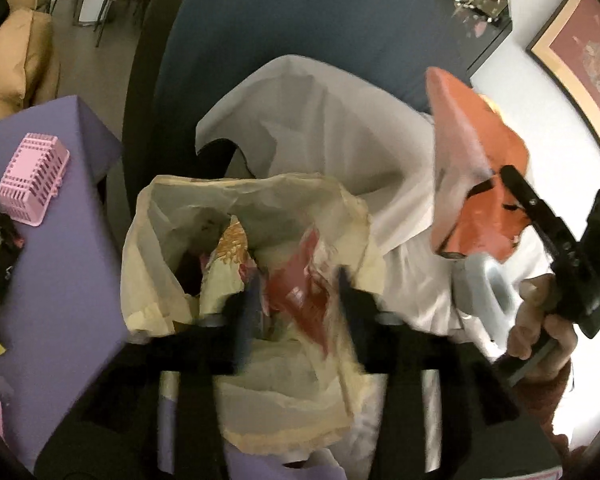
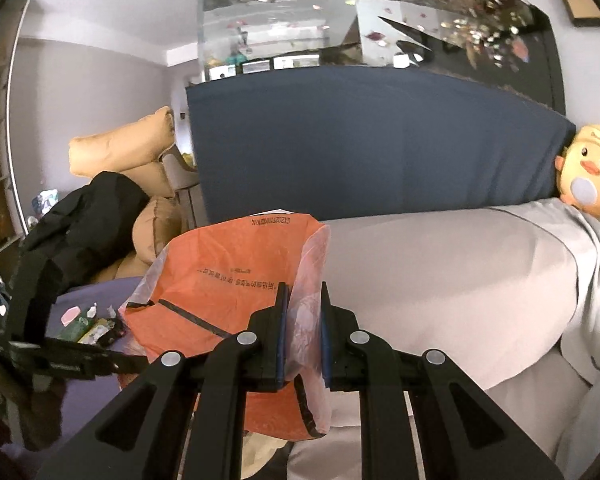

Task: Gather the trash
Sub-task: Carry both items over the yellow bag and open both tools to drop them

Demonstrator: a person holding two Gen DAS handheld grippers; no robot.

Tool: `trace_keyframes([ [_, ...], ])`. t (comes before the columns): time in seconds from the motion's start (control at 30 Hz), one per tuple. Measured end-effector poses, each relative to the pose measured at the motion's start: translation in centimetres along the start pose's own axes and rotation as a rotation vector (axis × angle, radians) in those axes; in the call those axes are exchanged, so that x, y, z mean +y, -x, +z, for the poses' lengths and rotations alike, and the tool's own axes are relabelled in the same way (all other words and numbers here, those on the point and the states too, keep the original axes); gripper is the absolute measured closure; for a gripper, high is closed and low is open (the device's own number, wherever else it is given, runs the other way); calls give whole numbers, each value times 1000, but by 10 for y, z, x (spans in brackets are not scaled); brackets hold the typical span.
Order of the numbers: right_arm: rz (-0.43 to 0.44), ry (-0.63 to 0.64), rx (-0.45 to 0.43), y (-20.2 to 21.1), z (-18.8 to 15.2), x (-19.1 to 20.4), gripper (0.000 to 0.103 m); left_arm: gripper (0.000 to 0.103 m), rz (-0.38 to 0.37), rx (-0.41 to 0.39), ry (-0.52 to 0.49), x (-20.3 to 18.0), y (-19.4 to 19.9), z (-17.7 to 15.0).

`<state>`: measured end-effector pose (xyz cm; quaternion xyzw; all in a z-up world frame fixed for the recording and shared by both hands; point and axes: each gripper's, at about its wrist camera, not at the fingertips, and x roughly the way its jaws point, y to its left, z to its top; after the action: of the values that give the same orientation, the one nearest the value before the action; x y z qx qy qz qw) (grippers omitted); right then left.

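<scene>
- Okay, left wrist view: left hand-held gripper (image 1: 296, 300) sat spread over the mouth of a translucent cream bag (image 1: 256, 256), nothing between the pads. No pinch.
- Bag held crumpled wrappers (image 1: 236, 256), one yellow-printed, one red. It stood beside the purple worktop (image 1: 60, 280), in front of a pale sheet (image 1: 324, 128).
- Pink basket (image 1: 32, 180) lay on the worktop; more wrappers were at its left edge, blurred.
- Right hand-held gripper (image 1: 500, 200) showed at the right of this view, clamped on an orange pouch (image 1: 472, 152), held up beside and above the bag.
- Right wrist view: right gripper's pads were pressed together on the clear plastic edge of that orange pouch (image 2: 228, 280). Pouch hung over the worktop's edge.
- Small wrappers lay on the worktop behind it; a duck plush (image 2: 588, 172) sat far right on the bed.
- Handling, my read: pouch and bag are thin film, light, floppy, a bit slick. Pinch a flat edge or seam, not the middle.
- Bag rim likely sags shut, so it wants holding open by its rim.
</scene>
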<state>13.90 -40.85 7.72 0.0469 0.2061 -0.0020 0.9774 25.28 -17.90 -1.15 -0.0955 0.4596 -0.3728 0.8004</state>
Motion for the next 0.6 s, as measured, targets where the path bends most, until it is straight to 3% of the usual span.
trace_keyframes([
  [0.17,-2,32,-3,-5,-5,11,89,57,93,-29,27,19,12,-6],
  [0.37,31,82,26,-26,-9,41,89,57,168,-119,18,30,59,-21],
  [0.5,-17,253,73,-50,-22,83,89,56,193,-174,32,41,86,-31],
  [0.6,-105,406,140,-73,-38,109,89,56,196,-189,45,53,99,-36],
])
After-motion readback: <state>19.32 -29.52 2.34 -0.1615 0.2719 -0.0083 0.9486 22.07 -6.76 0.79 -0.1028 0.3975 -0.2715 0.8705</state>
